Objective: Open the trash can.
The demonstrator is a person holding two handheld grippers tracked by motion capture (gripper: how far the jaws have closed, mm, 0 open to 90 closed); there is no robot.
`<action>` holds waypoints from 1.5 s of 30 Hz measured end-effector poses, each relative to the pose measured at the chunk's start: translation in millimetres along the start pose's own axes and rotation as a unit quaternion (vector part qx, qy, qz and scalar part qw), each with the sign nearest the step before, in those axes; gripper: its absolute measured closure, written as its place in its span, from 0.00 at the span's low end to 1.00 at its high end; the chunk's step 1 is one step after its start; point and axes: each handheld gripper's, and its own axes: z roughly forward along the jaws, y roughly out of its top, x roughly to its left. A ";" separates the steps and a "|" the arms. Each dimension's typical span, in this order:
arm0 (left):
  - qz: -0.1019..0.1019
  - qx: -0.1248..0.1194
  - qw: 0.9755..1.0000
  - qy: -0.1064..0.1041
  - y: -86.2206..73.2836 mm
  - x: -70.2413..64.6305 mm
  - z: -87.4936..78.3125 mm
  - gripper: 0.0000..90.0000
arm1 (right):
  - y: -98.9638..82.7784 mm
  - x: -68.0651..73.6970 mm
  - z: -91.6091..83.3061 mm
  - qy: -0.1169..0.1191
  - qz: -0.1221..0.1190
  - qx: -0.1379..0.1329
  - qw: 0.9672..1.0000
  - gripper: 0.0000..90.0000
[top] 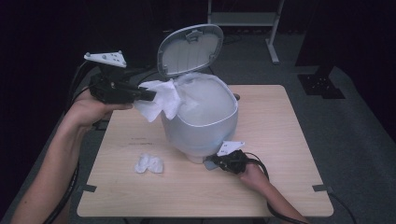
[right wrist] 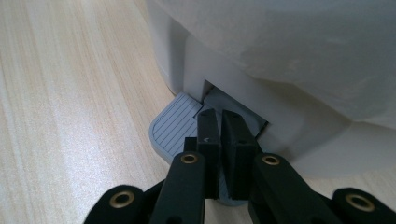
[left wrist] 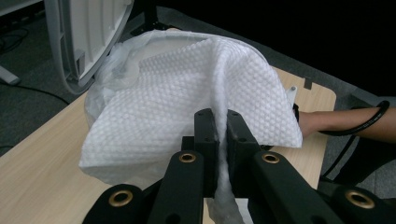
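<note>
A white pedal bin, lined with a translucent bag, is seen standing near the middle of the wooden table, its grey-rimmed lid raised upright behind the opening. A white embossed paper towel is gripped by the left gripper, whose jaws are closed on a pinched fold of it; the sheet is held in the air at the bin's left rim, partly draped over the edge of the bag. In the left gripper view the towel is seen spread wide beyond the jaws, with a twisted tail hanging between them. The right gripper is held low at the bin's base, jaws closed together with nothing between them, the tips resting on the grey ribbed foot pedal. A crumpled white tissue is noted lying on the table, in front of the bin and to its left, apart from both grippers.
</note>
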 end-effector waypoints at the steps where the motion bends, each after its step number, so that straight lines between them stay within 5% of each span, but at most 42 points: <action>1: 0.000 0.000 1.000 0.000 1.2 -0.2 0.9 0.95 | -0.1 0.1 -0.1 0.000 0.002 0.000 1.000 0.95; 45: 0.013 0.041 0.999 -0.018 44.0 1.1 68.1 0.95 | -0.6 -1.4 -0.1 0.003 0.002 -0.001 1.000 0.95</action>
